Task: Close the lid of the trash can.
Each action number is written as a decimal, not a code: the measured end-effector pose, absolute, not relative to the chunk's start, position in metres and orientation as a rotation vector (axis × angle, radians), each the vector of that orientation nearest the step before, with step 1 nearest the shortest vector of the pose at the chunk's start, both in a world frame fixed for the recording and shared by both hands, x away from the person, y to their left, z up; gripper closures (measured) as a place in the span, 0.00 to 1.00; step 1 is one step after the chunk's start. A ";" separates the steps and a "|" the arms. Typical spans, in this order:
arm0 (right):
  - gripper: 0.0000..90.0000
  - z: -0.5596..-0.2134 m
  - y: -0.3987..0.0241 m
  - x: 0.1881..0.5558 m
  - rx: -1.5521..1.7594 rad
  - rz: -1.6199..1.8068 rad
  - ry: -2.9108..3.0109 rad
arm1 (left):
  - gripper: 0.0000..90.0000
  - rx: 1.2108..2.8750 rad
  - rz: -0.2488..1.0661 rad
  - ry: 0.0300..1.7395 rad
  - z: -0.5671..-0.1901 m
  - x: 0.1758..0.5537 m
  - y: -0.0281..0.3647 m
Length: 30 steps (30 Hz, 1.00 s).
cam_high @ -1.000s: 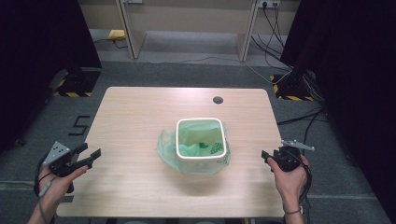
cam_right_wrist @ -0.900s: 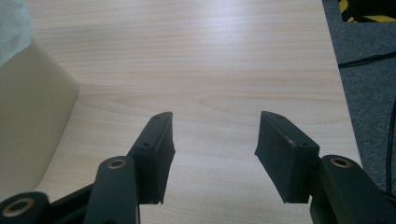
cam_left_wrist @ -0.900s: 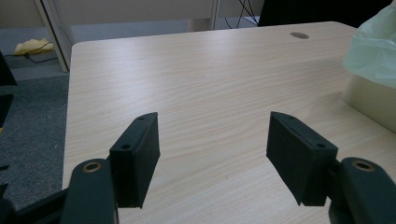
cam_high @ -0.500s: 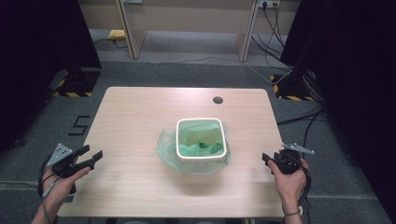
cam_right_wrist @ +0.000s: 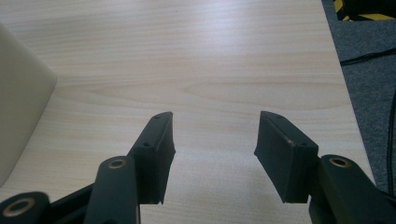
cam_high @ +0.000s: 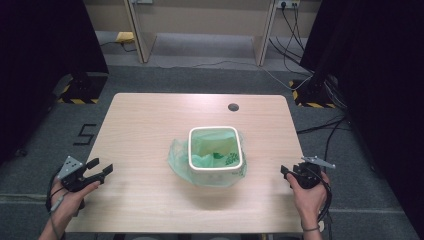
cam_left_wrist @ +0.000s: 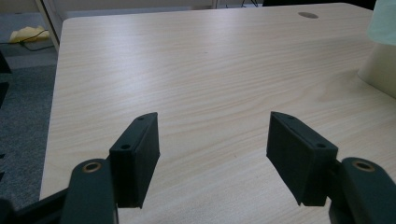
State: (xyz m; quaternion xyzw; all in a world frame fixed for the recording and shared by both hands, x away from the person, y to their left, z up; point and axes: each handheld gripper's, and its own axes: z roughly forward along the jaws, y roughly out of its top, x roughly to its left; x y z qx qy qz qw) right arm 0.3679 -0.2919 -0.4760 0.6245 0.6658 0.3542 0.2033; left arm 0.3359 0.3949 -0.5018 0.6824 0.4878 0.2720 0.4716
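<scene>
At the near edge, we wait with both tools empty

Mid-table stands our bin (cam_high: 215, 149), its green bag (cam_high: 178, 159) folded over the rim, likely so it stays lined. We hold the left gripper (cam_high: 100, 170) and right gripper (cam_high: 286, 172) low at the near corners, jaws wide, well apart from the bin, pointing inward toward it.

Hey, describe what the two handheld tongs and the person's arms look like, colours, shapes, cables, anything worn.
Both the left tongs and the right tongs are matte black, each with two flat rectangular pads fixed by small screws, on arms with brass-ringed pivot holes. A grey three-cornered plate tops each. Black cables trail down by the wrists. Forearms are bare, with no sleeves.
</scene>
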 end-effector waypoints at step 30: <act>0.52 -0.500 -0.285 0.368 1.681 1.023 1.809 | 0.37 1.686 0.698 1.195 -0.520 0.338 0.394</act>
